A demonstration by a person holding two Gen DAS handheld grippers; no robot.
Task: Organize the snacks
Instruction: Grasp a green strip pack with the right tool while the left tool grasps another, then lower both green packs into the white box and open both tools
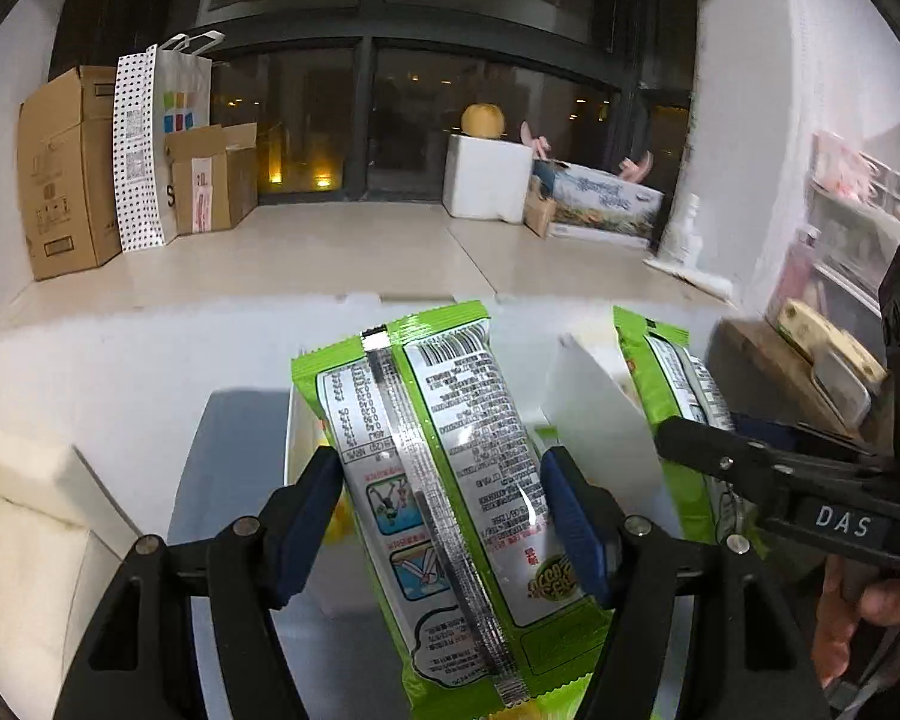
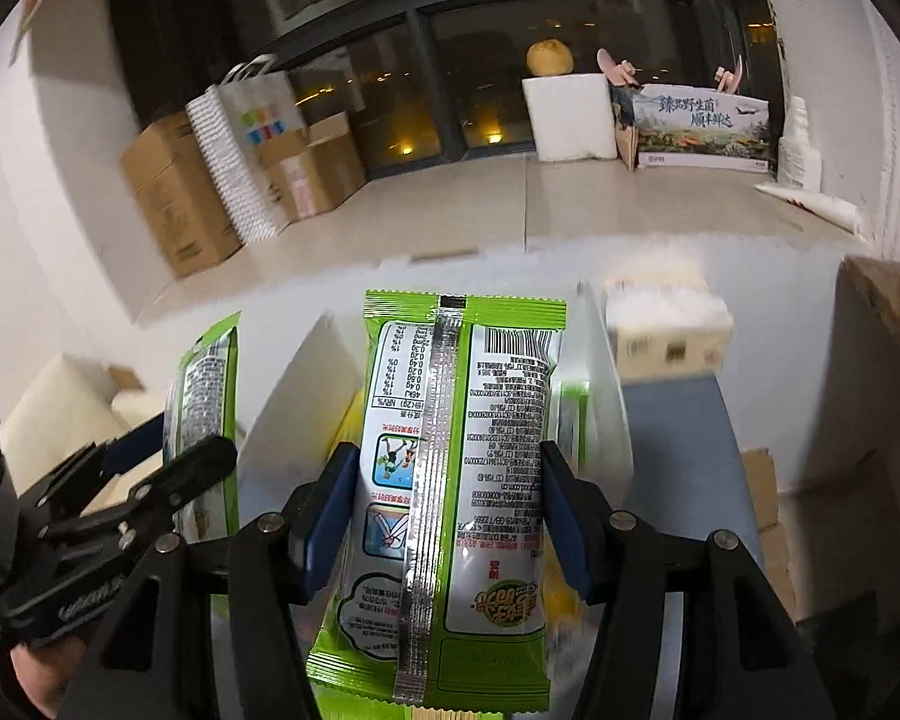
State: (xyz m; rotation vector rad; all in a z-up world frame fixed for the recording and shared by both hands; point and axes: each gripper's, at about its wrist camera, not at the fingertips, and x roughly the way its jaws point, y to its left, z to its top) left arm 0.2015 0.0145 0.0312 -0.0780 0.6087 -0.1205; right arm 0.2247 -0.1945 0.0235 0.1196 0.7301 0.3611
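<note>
We hold one green packet in each gripper, both lifted above the white box (image 1: pixel 600 420) on the blue worktop (image 1: pixel 222 480). The left gripper (image 1: pixel 441 525) has its jaws clamped on the left packet (image 1: pixel 450 480) by its edges; the right gripper (image 2: pixel 444 519) has its jaws clamped on the right packet (image 2: pixel 450 450) the same way. The film is slick and air-filled, so we judge a pinch at the sides could let a packet twist or slide out. The two grippers sit just beside each other; we could knock one against the other, or catch a box flap.
</note>
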